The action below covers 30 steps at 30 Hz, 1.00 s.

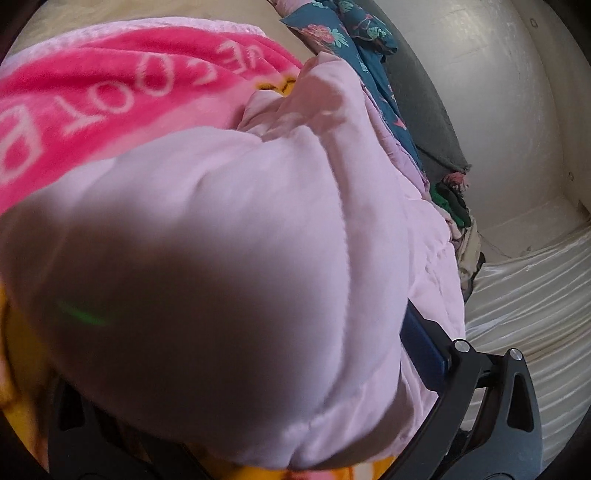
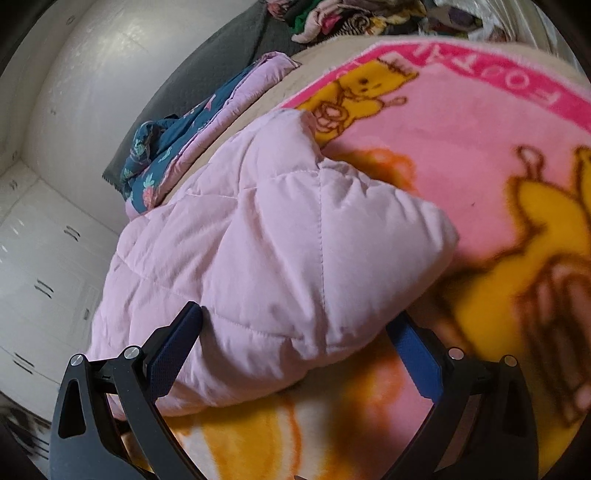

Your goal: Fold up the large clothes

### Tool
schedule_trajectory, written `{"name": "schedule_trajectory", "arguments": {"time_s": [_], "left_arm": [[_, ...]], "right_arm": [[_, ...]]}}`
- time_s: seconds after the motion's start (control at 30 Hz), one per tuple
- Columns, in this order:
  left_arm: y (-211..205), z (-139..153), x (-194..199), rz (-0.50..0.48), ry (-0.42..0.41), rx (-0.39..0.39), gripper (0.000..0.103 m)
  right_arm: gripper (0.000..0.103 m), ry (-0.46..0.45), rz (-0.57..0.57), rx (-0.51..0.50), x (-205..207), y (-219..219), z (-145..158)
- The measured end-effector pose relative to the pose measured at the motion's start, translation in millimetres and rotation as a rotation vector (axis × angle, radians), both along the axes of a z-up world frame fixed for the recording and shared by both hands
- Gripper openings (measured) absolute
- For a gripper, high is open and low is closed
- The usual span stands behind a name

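A pale pink quilted garment [image 2: 266,240] lies bunched on a pink and yellow cartoon blanket [image 2: 480,155]. My right gripper [image 2: 295,339] is open, its blue pads on either side of the garment's near edge, the fabric between them. In the left wrist view the same pink garment [image 1: 221,277] fills the frame close to the lens and covers my left gripper [image 1: 236,369]. Only the right blue pad [image 1: 424,347] shows, pressed against the fabric; the left finger is hidden, so I cannot tell how the jaws stand.
A dark blue floral cloth [image 2: 173,147] on a lilac one lies beside a grey cushion [image 2: 207,74] at the bed's edge. A heap of mixed clothes [image 2: 351,18] sits at the back. White drawers [image 2: 37,258] stand at the left. A white sheet [image 1: 535,295] lies at the right.
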<state>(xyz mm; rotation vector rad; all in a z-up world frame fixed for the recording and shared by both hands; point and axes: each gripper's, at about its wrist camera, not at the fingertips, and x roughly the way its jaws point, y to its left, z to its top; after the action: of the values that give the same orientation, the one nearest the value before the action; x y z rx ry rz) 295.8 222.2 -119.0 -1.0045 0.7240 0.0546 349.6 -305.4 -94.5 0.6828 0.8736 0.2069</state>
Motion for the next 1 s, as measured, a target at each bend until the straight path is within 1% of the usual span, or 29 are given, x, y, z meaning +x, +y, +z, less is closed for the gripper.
{"name": "schedule_trajectory", "arguments": {"time_s": [0.2, 0.4, 0.43, 0.47, 0.5, 0.57, 0.6, 0.63, 0.67, 0.73, 0.8, 1.0], "left_arm": [[2.9, -1.2, 4.3, -0.011, -0.006, 0.034, 0.095], [-0.4, 0.3, 6.3, -0.022, -0.001, 0.068, 0.089], [-1.7, 2.4, 2.3, -0.023, -0.002, 0.071, 0.087], [-3.1, 5.3, 0.2, -0.027, -0.003, 0.078, 0.086], [-3.9, 7.4, 0.6, -0.029, -0.005, 0.085, 0.083], [-5.4, 14.6, 4.6, -0.039, -0.009, 0.11, 0.078], [-5.2, 16.8, 5.5, -0.044, -0.012, 0.123, 0.071], [-6.4, 20.5, 6.0, -0.051, -0.017, 0.142, 0.064], [-9.3, 26.0, 6.2, -0.059, -0.024, 0.174, 0.061], [-13.9, 34.4, 6.9, -0.066, -0.034, 0.225, 0.051], [-18.7, 40.9, 7.2, -0.07, -0.042, 0.272, 0.047], [-24.1, 49.4, 8.6, -0.078, -0.043, 0.316, 0.042]], "right_arm": [[0.099, 0.009, -0.022, 0.065, 23.2, -0.7, -10.2], [0.098, -0.031, -0.016, 0.083, 34.1, 2.2, -13.9], [0.095, -0.041, -0.011, 0.089, 34.5, 2.4, -13.7], [0.087, -0.053, -0.001, 0.099, 33.9, 2.3, -13.3], [0.083, -0.065, 0.013, 0.105, 33.0, 2.7, -12.3], [0.066, -0.092, 0.032, 0.097, 31.2, 5.0, -7.5], [0.063, -0.117, 0.046, 0.068, 28.6, 7.9, -2.1], [0.057, -0.132, 0.056, 0.047, 27.5, 10.3, 2.0], [0.052, -0.149, 0.066, 0.021, 25.6, 13.1, 7.1], [0.048, -0.171, 0.078, -0.027, 22.1, 18.2, 15.2], [0.045, -0.185, 0.085, -0.06, 21.5, 22.9, 20.9], [0.043, -0.204, 0.101, -0.124, 19.1, 29.8, 28.2]]}}
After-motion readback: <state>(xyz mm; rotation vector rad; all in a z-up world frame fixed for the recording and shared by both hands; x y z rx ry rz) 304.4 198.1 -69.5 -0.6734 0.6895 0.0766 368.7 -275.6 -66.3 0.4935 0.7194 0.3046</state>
